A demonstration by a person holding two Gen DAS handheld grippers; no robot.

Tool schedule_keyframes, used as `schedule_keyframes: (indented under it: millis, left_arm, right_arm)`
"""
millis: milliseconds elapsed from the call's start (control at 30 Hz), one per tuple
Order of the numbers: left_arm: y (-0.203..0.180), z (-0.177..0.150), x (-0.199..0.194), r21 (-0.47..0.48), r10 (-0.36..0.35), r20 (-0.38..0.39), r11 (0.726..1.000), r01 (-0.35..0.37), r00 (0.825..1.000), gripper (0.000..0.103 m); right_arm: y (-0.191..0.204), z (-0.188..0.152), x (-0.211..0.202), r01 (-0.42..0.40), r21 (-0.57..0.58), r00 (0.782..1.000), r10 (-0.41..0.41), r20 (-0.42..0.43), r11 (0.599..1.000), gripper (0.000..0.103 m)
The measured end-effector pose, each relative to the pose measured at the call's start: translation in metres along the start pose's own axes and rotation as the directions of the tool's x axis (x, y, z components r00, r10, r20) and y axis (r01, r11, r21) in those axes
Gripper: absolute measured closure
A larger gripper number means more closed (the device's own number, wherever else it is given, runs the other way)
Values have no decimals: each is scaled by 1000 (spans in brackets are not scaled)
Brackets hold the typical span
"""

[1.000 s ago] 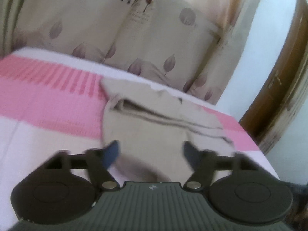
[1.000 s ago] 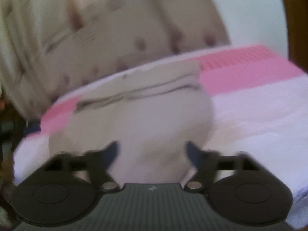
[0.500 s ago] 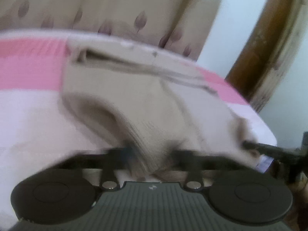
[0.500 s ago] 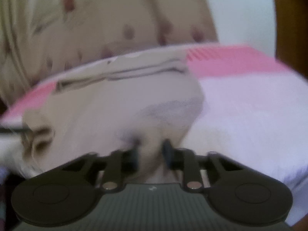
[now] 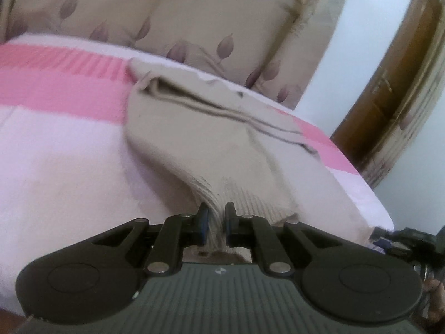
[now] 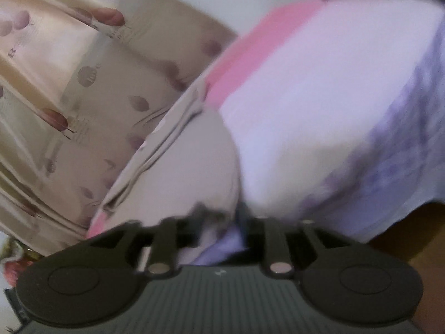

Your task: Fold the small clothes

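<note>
A small beige garment (image 5: 222,139) lies on the pink and white bed sheet (image 5: 55,153). Its folded waistband runs along the far edge, and its ribbed near edge is lifted off the sheet. My left gripper (image 5: 217,217) is shut on that ribbed edge. In the right wrist view the same garment (image 6: 178,172) appears tilted and blurred. My right gripper (image 6: 219,222) is at its near corner with the fingers close together and cloth between them, though blur hides the exact grip.
A beige curtain with a purple leaf print (image 5: 194,22) hangs behind the bed. A wooden door frame (image 5: 395,97) stands at the right past the bed's edge (image 5: 370,194). The sheet stretches out to the left of the garment.
Both grippers went from wide open over the garment to closed on its near edge. The left one has lifted the ribbed edge. The right view has tilted sharply.
</note>
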State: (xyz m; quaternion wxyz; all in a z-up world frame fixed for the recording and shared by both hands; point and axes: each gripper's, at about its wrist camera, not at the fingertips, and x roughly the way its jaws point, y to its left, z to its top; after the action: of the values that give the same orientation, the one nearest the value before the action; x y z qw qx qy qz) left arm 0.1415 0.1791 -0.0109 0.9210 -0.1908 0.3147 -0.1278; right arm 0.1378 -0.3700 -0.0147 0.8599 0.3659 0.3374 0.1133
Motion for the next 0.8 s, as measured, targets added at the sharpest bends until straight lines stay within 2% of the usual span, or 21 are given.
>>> schedule_keyframes:
  millis: [33, 100, 133, 167, 200, 267, 367, 400, 433, 467, 500, 533, 567, 600, 633, 700, 800]
  left_arm:
    - [5, -1, 2, -11, 7, -7, 1000, -7, 1000, 92]
    - [15, -2, 6, -53, -6, -21, 999, 5, 1000, 91]
    - [19, -1, 7, -73, -18, -22, 997, 16, 1000, 85]
    - [21, -1, 9, -81, -22, -24, 997, 20, 999, 71]
    - [23, 0, 11, -83, -20, -24, 996, 18, 1000, 64]
    - [24, 0, 13, -79, -39, -21, 996, 37, 999, 38]
    - [21, 5, 18, -51, -69, -39, 996, 67, 997, 23]
    - [19, 7, 22, -36, -72, -52, 997, 71, 996, 22]
    - [18, 9, 25, -29, -72, -59, 997, 70, 996, 21]
    - [18, 11, 27, -38, -73, -60, 997, 71, 995, 24]
    - [19, 13, 29, -53, -75, -61, 996, 72, 995, 26]
    - [19, 13, 30, -63, -71, -61, 996, 67, 996, 55]
    - [20, 15, 35, -73, -67, -87, 995, 61, 994, 96]
    - [21, 14, 39, -88, -64, -109, 995, 55, 992, 94]
    - [21, 12, 38, -96, -68, -97, 994, 58, 993, 94]
    - [16, 13, 33, -86, -46, -80, 996, 39, 996, 94]
    - [20, 23, 21, -164, -113, -21, 980, 108, 993, 94]
  right_arm:
    - [-1, 3, -3, -8, -5, 1000, 8, 9, 1000, 38]
    - [-5, 11, -4, -33, 5, 999, 33, 28, 999, 12]
    - [-7, 14, -2, -52, 12, 998, 52, 36, 999, 12]
    - [-8, 19, 2, -70, 15, 997, 70, 26, 997, 12]
    - [-10, 23, 8, -76, 17, 997, 76, 6, 997, 12]
    - [-10, 27, 18, -91, -2, 996, 91, -9, 996, 12]
    - [-4, 30, 28, -98, -66, 995, 96, -40, 993, 13]
    - [3, 31, 36, -98, -106, 994, 91, -62, 990, 15]
    - [10, 29, 40, -86, -157, 994, 74, -80, 984, 28]
    - [17, 26, 44, -69, -210, 994, 50, -96, 975, 38]
    - [21, 23, 49, -62, -245, 993, 34, -116, 968, 64]
    - [20, 22, 53, -70, -232, 989, 37, -145, 970, 85]
    - [17, 22, 56, -80, -212, 986, 46, -161, 974, 89]
    - [16, 21, 58, -100, -202, 983, 66, -170, 974, 91]
    - [16, 21, 59, -114, -188, 980, 79, -184, 975, 92]
    - [9, 23, 60, -180, -77, 967, 163, -194, 981, 93]
    - [6, 29, 54, -290, 58, 944, 296, -149, 955, 93]
